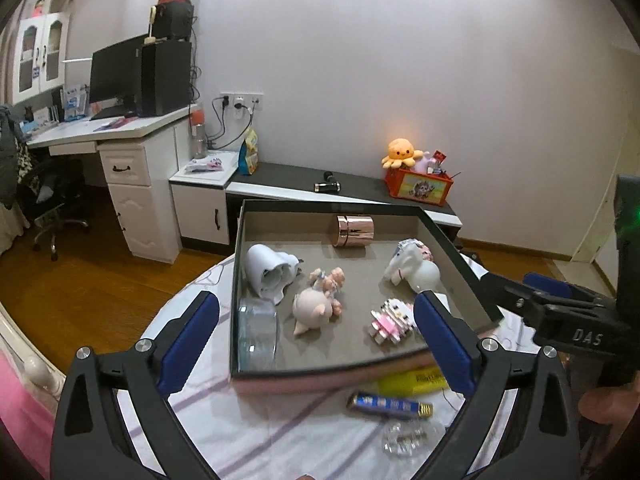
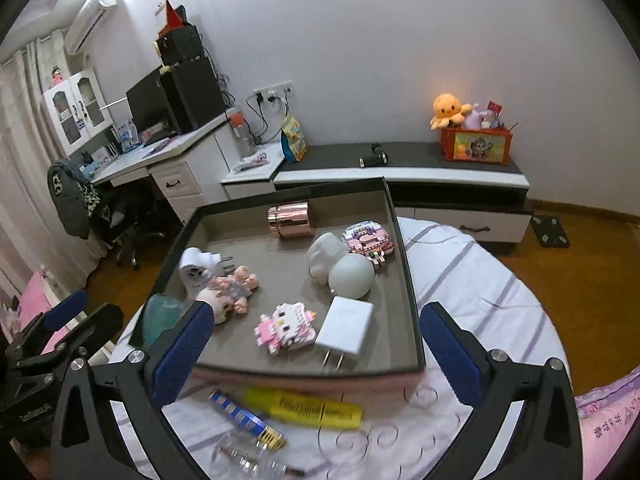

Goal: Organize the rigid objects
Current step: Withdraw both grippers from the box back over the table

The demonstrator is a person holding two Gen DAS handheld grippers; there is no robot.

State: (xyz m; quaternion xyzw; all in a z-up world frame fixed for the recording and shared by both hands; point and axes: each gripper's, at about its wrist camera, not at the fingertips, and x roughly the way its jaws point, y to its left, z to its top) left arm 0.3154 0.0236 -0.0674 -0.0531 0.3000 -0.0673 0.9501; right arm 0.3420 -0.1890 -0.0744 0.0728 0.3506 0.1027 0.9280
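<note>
A black-rimmed tray (image 1: 236,280) with a grey floor stands on the round table. It holds a rose-gold cylinder (image 1: 354,231), a white plug adapter (image 1: 268,272), pig figurines (image 1: 314,308), a pink block kitty (image 2: 286,326), a white charger (image 2: 346,328), a white elephant lamp (image 2: 344,266) and a glass jar (image 1: 258,330). In front of the tray lie a yellow highlighter (image 2: 304,408), a blue tube (image 2: 244,416) and a clear glass piece (image 2: 248,456). My left gripper (image 1: 318,344) and right gripper (image 2: 318,354) hover side by side before the tray, both open and holding nothing.
The table wears a white cloth with purple stripes (image 2: 480,272). Behind it runs a low dark-topped cabinet (image 2: 400,160) with a red toy box (image 2: 476,144). A desk with a monitor (image 1: 116,76) and an office chair (image 1: 52,200) stand at the left. Wooden floor surrounds the table.
</note>
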